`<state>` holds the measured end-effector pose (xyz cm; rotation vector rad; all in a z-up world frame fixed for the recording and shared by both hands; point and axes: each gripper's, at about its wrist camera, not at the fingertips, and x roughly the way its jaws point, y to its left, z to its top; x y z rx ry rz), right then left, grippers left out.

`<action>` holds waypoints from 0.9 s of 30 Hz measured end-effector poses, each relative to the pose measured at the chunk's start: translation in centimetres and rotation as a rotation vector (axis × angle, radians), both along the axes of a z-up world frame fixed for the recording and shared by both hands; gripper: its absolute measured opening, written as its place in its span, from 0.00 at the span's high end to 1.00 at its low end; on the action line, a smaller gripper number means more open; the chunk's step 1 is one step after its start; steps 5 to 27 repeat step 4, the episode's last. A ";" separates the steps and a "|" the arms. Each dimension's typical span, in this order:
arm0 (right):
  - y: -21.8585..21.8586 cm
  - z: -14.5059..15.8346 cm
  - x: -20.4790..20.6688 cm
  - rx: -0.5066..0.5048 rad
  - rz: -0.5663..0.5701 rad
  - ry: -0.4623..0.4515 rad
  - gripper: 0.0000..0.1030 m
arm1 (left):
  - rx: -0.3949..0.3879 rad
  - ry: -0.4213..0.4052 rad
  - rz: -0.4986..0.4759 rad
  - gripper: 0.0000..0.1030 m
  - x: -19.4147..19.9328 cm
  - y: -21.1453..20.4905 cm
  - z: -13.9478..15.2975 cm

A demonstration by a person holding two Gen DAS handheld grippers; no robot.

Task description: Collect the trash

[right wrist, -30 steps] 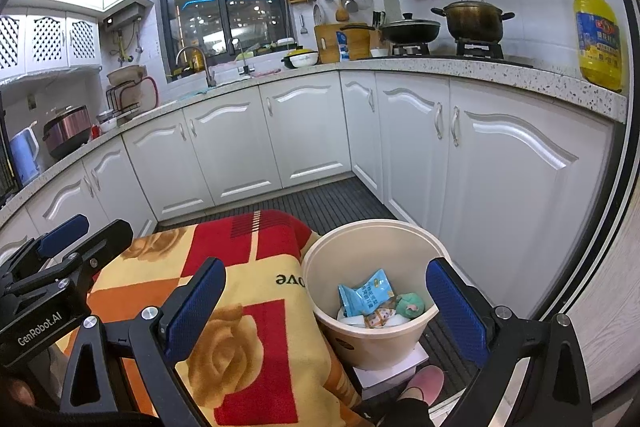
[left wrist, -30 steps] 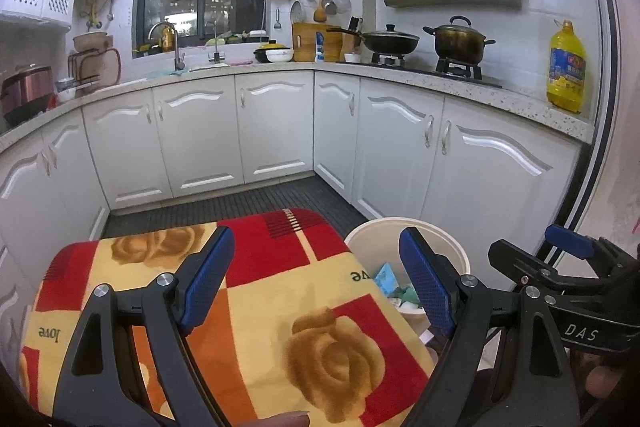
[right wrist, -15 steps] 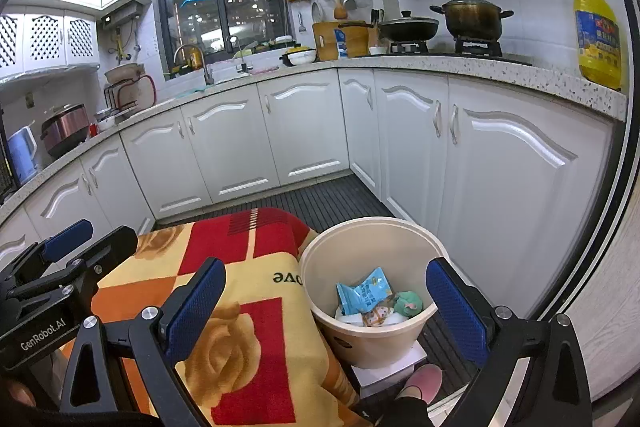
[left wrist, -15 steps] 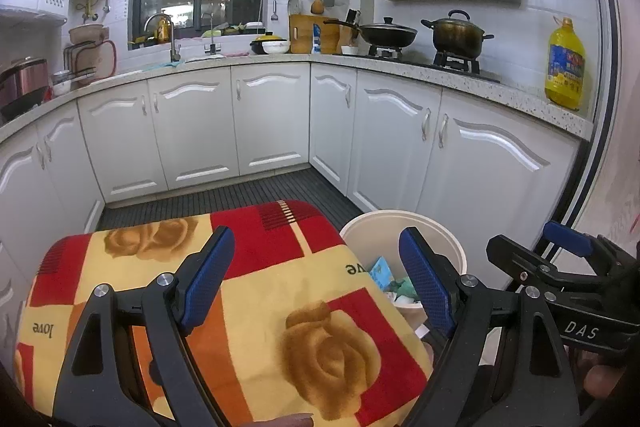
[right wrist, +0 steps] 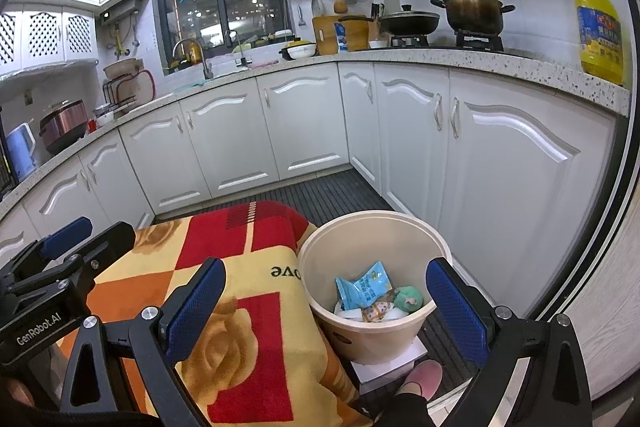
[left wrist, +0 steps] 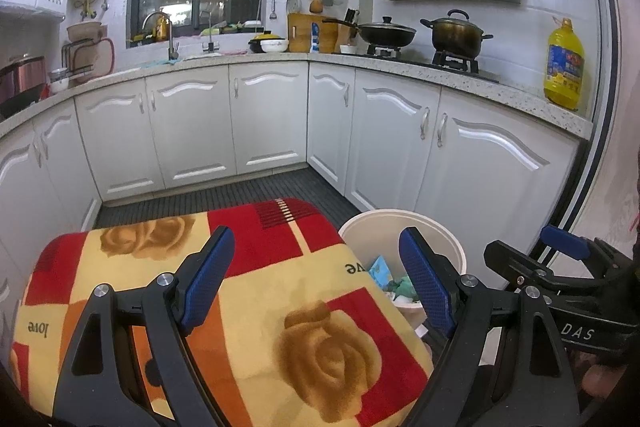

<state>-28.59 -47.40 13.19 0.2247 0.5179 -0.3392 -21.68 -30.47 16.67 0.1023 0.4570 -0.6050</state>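
Observation:
A cream trash bucket (right wrist: 318, 291) stands on the dark floor to the right of a table under a red and yellow rose blanket (right wrist: 256, 339). Inside it lie a blue snack wrapper (right wrist: 362, 287), a green crumpled ball (right wrist: 410, 299) and a small printed packet (right wrist: 376, 313). The bucket also shows in the left wrist view (left wrist: 400, 221). My left gripper (left wrist: 316, 275) is open and empty above the blanket (left wrist: 280, 307). My right gripper (right wrist: 324, 307) is open and empty, hovering near the bucket's left rim. Each gripper's body shows in the other's view.
White kitchen cabinets (right wrist: 400, 131) wrap around the back and right. The speckled counter holds a yellow oil bottle (right wrist: 600, 35), pots on a stove (right wrist: 472, 13) and a sink (right wrist: 200, 67). A pink slipper (right wrist: 424, 377) is beside a white board under the bucket.
Both views have tilted down slightly and drawn back a little. Both grippers stay open and empty, and the trash in the bucket has not moved.

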 end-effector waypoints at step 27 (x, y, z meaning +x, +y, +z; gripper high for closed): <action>-0.1 -0.4 0.3 0.005 0.000 0.013 0.03 | 0.003 0.003 0.006 0.18 0.3 0.2 -0.3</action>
